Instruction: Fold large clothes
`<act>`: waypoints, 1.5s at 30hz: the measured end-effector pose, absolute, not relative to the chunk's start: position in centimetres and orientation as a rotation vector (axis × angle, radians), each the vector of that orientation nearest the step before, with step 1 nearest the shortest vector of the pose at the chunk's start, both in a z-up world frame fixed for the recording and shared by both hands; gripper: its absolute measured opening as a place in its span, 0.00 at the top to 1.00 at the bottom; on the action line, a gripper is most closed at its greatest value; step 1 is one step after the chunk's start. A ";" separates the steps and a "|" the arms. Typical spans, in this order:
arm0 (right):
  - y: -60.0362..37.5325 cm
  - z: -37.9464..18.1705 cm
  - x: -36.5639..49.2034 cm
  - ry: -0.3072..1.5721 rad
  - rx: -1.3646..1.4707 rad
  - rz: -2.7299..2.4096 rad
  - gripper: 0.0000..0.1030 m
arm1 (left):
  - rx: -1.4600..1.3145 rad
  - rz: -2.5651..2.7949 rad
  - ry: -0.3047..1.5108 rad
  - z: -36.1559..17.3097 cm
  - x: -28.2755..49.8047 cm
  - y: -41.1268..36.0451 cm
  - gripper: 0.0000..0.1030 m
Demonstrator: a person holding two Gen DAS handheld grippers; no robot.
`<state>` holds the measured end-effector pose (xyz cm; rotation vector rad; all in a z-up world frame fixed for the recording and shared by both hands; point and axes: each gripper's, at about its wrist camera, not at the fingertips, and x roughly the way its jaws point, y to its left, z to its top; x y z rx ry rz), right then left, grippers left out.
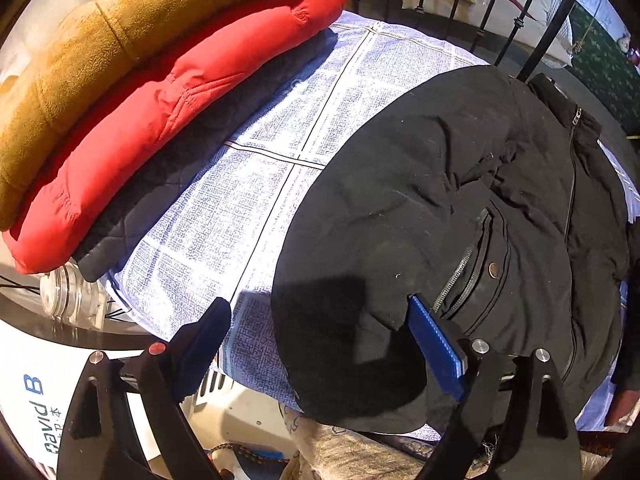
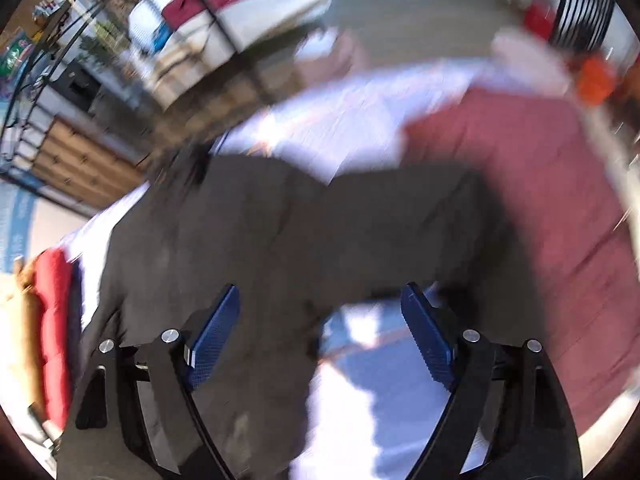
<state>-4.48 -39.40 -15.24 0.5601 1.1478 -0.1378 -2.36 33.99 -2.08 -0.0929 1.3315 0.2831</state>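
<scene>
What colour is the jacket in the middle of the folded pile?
Red, between a tan one and a dark one; clearest from the left wrist.

i see the black jacket point(image 1: 460, 208) lying rumpled on the blue checked sheet point(image 1: 256, 184), zip closed, snap pocket facing up.

"David B" in blue letters, small unreadable characters beside it, on a white panel point(image 1: 28, 392)

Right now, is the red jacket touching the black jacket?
Apart. The left wrist view shows bare blue checked sheet lying between the red jacket, stacked at the left, and the black jacket, spread at the right.
</scene>
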 end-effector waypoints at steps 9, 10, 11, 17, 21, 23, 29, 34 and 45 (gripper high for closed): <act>-30.3 -22.5 -13.0 1.346 0.672 -0.108 0.20 | 0.145 0.239 1.358 -4.8 0.1 31.1 0.22; -29.8 -22.4 -13.6 1.346 0.665 -0.108 0.20 | 0.160 0.224 1.362 -5.5 0.5 31.1 0.40; -29.5 -22.3 -14.0 1.345 0.660 -0.110 0.20 | 0.168 0.207 1.388 -6.4 1.0 31.3 0.62; -29.2 -21.5 -16.2 1.311 0.668 -0.167 0.20 | 0.180 0.323 1.315 -4.1 5.1 35.3 0.89; -29.8 -21.2 -17.5 1.309 0.658 -0.186 0.20 | 0.160 0.349 1.088 4.4 9.1 37.8 0.89; -29.6 -21.2 -17.7 1.312 0.648 -0.189 0.20 | 0.194 0.292 0.992 8.1 11.3 36.9 0.89; -28.5 -21.6 -18.0 1.308 0.661 -0.197 0.20 | 0.308 0.375 1.003 6.6 17.3 35.7 0.33; -28.2 -21.6 -19.1 1.308 0.682 -0.215 0.20 | 0.432 0.284 1.124 -0.5 17.9 34.4 0.15; -29.2 -22.5 -21.0 1.291 0.684 -0.173 0.20 | 0.309 -0.151 1.097 1.9 9.4 30.6 0.06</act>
